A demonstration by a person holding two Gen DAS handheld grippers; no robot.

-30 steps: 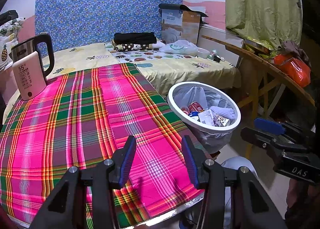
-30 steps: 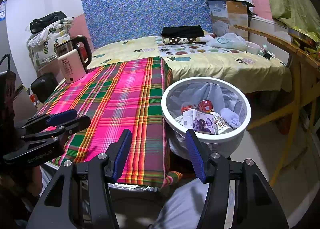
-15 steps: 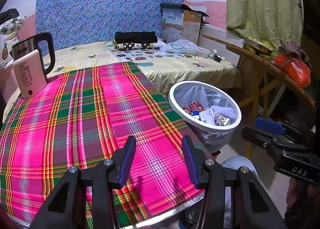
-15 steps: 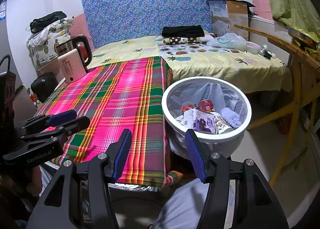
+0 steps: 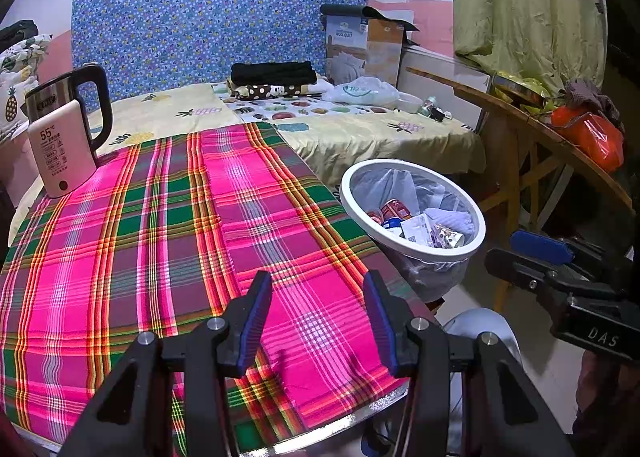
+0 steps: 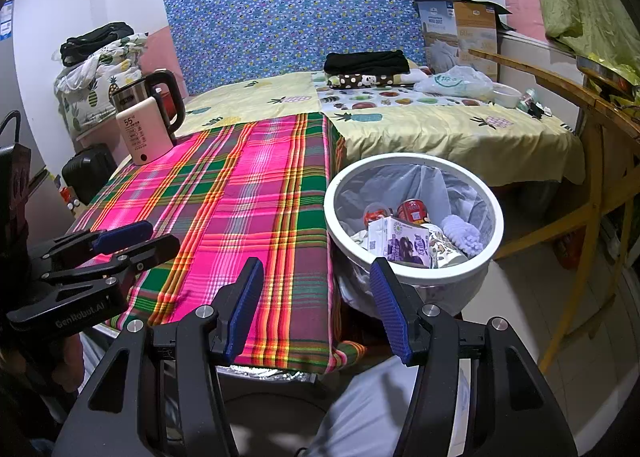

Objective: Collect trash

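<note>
A white round trash bin [image 5: 404, 247] with a clear liner stands right of the table; it also shows in the right wrist view [image 6: 336, 233]. It holds red cans [image 6: 414, 211], a carton [image 6: 400, 243] and crumpled paper [image 6: 460, 235]. My left gripper [image 5: 316, 321] is open and empty over the near edge of the pink plaid tablecloth [image 5: 160, 225]. My right gripper [image 6: 320, 309] is open and empty, low at the table's near right corner, just before the bin. Each gripper shows in the other's view, the right [image 5: 536, 257] and the left [image 6: 120, 241].
A steel kettle [image 5: 66, 113] with a white box [image 5: 60, 149] in front stands at the table's far left. Behind is a bed [image 5: 360, 125] with folded clothes [image 5: 274, 77] and a plastic bag [image 5: 362, 91]. A wooden table [image 5: 560, 145] with an orange bag stands right.
Almost nothing has changed; the left gripper's view drifted very slightly. Both grippers stay open and empty.
</note>
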